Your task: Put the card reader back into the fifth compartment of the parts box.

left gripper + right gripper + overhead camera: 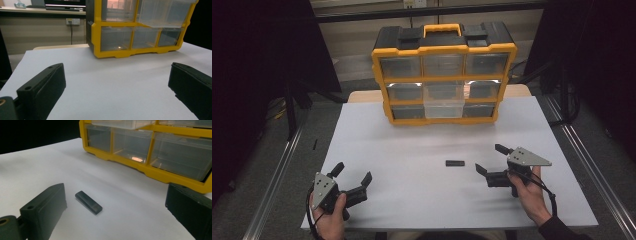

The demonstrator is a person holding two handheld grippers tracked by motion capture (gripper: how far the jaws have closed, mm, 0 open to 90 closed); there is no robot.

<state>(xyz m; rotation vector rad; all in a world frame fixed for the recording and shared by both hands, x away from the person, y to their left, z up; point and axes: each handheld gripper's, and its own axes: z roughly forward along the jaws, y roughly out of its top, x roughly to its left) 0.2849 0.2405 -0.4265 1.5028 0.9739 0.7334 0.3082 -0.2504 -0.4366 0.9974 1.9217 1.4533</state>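
Observation:
A small flat black bar [455,163] lies on the white table top, right of centre; the right gripper view shows the black bar [88,202] just ahead of the jaws, nearer the left one. My right gripper [491,159] is open, a short way to the right of the bar, and touches nothing. My left gripper [352,174] rests open near the front left of the table, with nothing between its jaws. At the back stands a yellow and black organizer [443,75] with clear drawers; its middle drawer [443,100] is pulled out.
The white table top [412,145] drops off at its left and right edges to grey floor with metal rails [277,175]. Dark stands [562,75] flank the table at the back. A wall socket [73,21] shows behind the organizer.

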